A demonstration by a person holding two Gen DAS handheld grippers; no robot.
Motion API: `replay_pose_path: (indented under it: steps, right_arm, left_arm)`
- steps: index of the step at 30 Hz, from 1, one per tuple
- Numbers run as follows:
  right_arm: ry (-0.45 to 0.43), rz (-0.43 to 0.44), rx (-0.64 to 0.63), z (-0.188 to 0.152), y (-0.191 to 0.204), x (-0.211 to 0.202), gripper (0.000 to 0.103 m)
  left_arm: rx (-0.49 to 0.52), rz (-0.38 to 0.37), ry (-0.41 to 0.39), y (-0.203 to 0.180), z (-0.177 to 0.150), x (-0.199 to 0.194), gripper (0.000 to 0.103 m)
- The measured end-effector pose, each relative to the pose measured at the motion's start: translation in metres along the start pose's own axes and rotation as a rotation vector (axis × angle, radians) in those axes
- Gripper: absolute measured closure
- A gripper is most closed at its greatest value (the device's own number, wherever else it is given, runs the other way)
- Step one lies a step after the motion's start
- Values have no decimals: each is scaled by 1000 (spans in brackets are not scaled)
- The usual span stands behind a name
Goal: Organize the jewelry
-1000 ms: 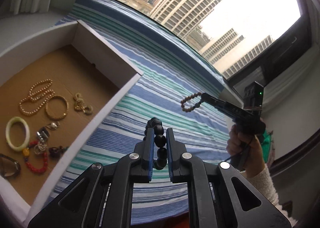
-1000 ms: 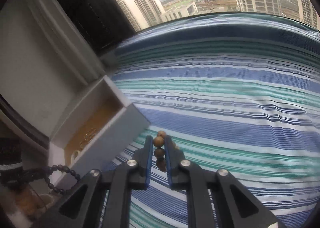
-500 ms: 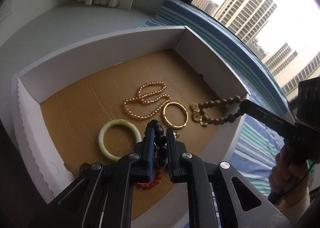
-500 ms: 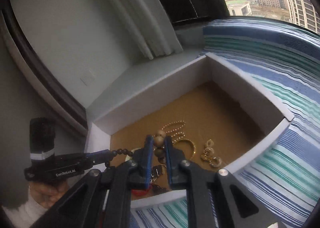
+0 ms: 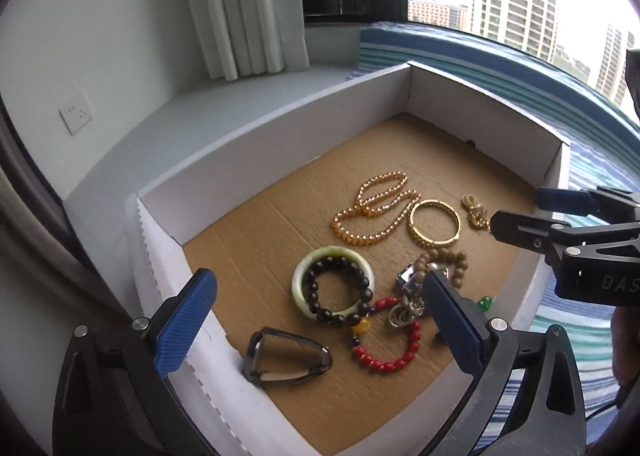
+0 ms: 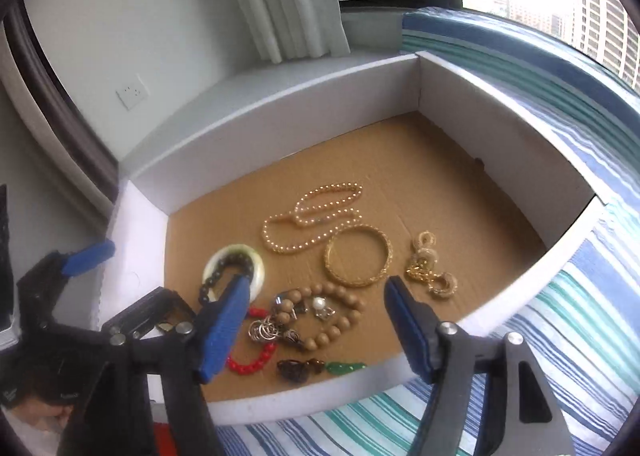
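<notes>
Both bracelets now dropped: left gripper (image 5: 316, 320) and right gripper (image 6: 316, 324) jaws just sprang wide, nothing between them. Dark round-bead bracelet (image 5: 338, 294) lies across the pale green jade bangle (image 5: 320, 256); tan wooden-bead bracelet (image 6: 326, 314) sits near the white cardboard box (image 6: 304, 107) front edge. Visible striped cloth (image 6: 600, 336) looks bare, so probably little left.

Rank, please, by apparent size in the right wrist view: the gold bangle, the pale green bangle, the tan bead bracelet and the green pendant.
1. tan bead bracelet
2. gold bangle, close to it in size
3. pale green bangle, partly hidden, so unsure
4. green pendant
</notes>
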State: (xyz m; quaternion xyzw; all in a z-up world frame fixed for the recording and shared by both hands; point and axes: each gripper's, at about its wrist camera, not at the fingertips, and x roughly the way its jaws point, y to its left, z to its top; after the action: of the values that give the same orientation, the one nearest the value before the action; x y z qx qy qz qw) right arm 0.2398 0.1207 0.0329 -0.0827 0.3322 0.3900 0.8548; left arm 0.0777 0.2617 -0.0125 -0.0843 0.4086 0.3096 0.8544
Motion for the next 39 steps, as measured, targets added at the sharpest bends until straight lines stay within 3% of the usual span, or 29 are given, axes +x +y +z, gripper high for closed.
replay_pose_path:
  steps: [5,8,13,23,39]
  right_arm:
    - [-56,-125,-72,-4,5,-31,24]
    - [-75,-182,-105,-6,10,-43,20]
    - [-112,-240,-137,-10,14,-61,19]
    - [-51,-257,-174,-13,27,-47,19]
    - [-43,-257,-167,-13,35,-49,19]
  left_arm:
    - [-9,28,-15,-8,-3,-19,1]
    - [-11,85,47,-14,-2,-20,1]
    - [-101,49,100,-3,-2,-25,1]
    - [-178,69,111,13,-4,-22,1]
    - [-176,55,70,14,-6,-32,1]
